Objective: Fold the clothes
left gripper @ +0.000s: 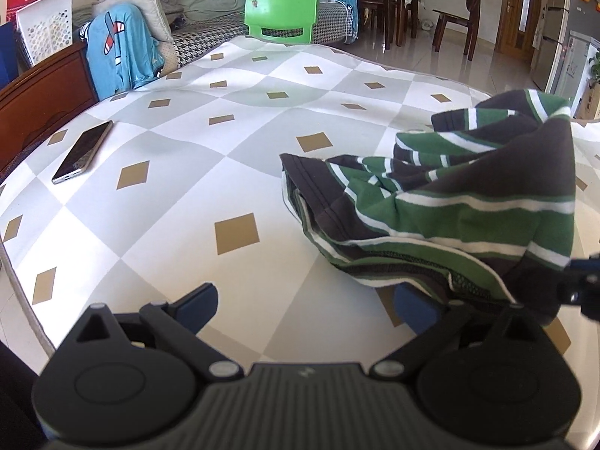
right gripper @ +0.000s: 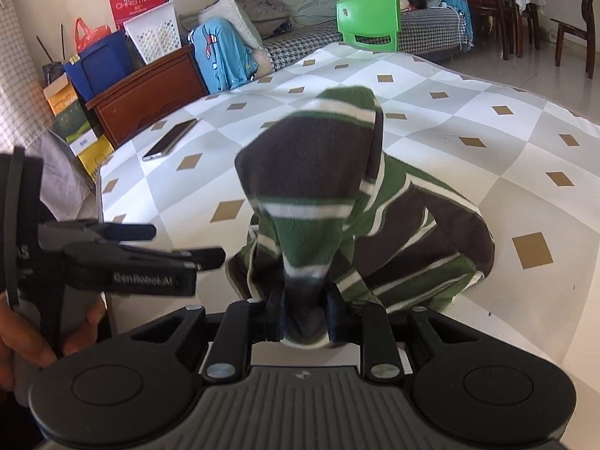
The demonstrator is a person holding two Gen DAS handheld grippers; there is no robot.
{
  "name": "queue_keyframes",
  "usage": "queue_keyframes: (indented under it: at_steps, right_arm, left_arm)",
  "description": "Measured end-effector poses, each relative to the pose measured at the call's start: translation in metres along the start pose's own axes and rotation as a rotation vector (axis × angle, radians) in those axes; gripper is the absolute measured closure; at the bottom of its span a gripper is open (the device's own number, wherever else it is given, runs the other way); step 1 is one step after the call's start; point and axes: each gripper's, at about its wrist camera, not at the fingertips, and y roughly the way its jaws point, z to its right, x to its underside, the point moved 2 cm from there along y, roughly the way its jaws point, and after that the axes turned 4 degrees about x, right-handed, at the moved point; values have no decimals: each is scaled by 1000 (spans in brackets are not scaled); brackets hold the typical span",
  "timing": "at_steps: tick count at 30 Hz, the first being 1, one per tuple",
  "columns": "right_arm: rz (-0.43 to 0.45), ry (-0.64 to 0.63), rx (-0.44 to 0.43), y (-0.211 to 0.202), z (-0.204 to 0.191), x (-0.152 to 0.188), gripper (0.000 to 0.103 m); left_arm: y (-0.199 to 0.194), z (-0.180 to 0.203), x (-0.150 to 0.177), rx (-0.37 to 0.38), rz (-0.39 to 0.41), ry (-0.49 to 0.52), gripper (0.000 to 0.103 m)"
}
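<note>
Right gripper (right gripper: 303, 318) at lower centre of the right wrist view, jaws clamped on a bunched fold of the striped garment (right gripper: 337, 202), lifting it off the checked bench cloth (right gripper: 487, 120). Left gripper (left gripper: 305, 305) at bottom of the left wrist view, jaws spread wide, holding nothing, garment edge draped over the right-hand finger. Phone (left gripper: 83, 152) lying flat at left.

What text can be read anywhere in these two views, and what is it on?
"MERRY CHRISTMAS": red gift bag by the wall.
"GenRobot.AI", slightly blurred: side of the left gripper.
Small number under "CHRISTMAS" on the bag: too small to read.
Yellow and green boxes: print too small to read.
</note>
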Motion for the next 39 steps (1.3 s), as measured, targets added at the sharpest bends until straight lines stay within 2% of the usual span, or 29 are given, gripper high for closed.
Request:
queue_keyframes:
  at_steps: [5,10,13,16,22,31,39]
  right_arm:
    - [-31,-1,10,-3,-1,17,81]
    - [47,121,-15,-26,12,15,67]
    - [150,221,-47,-44,21,9,57]
    - [222,290,-75,-50,23,3,52]
    - [284,340,-103,-45,16,-16,44]
    - [350,391,-105,-29,10,-41,39]
    - [320,342,-129,-15,2,-40,40]
  left_arm:
    - [-10,-4,-8,-12,46,-24,0]
    - [-11,-2,-8,-10,40,-31,0]
    - [-11,-1,-9,-8,49,-35,0]
    - [-14,0,-12,-8,63,-34,0]
    - [-20,-9,-18,-21,93,-64,0]
    - [-9,-32,-15,-63,49,-132,0]
    - [0,-41,-12,-71,22,-169,0]
